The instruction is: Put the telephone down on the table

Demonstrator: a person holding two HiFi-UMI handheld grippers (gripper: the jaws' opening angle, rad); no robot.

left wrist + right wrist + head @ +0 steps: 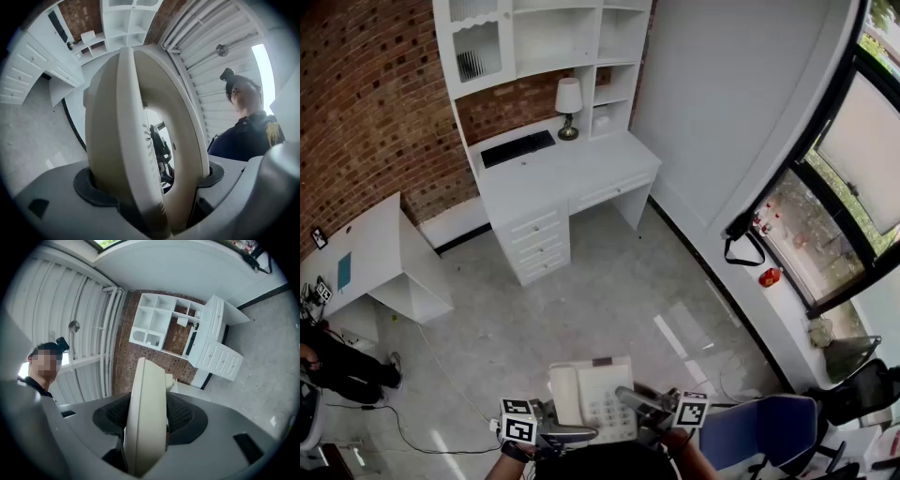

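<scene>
Floor (609,291): grey, fills mid of head view.
Brick wall (366,103): upper left, behind the furn.
Desk (581,173): white w/ drawers, backed vs brick wall. White hutch (544,37) stands on its rear.
Window (839,187): dark frame, right side.
Small table (370,248): white, left of desk, also by the wall.
Chair (759,431): blue, bottom right, near right gripper.
Telephone (592,398): cream, handset on its left side, keypad to the right. Held up over the floor at bottom of head view, close to person's body, betw. both grippers. Well apart from desk & small table, resting on neither.
Left gripper (567,433): jaws spread wide, pads clamped on telephone's handset side. Handset arch fills left gripper view.
Right gripper (642,405): jaws narrower, ribbed pads pressed on both faces of telephone's thin right edge.
Keyboard (517,148): black, flat on desk's left part.
Lamp (569,106): white shade, dark base, on desk just right of keyboard, below hutch shelves.
</scene>
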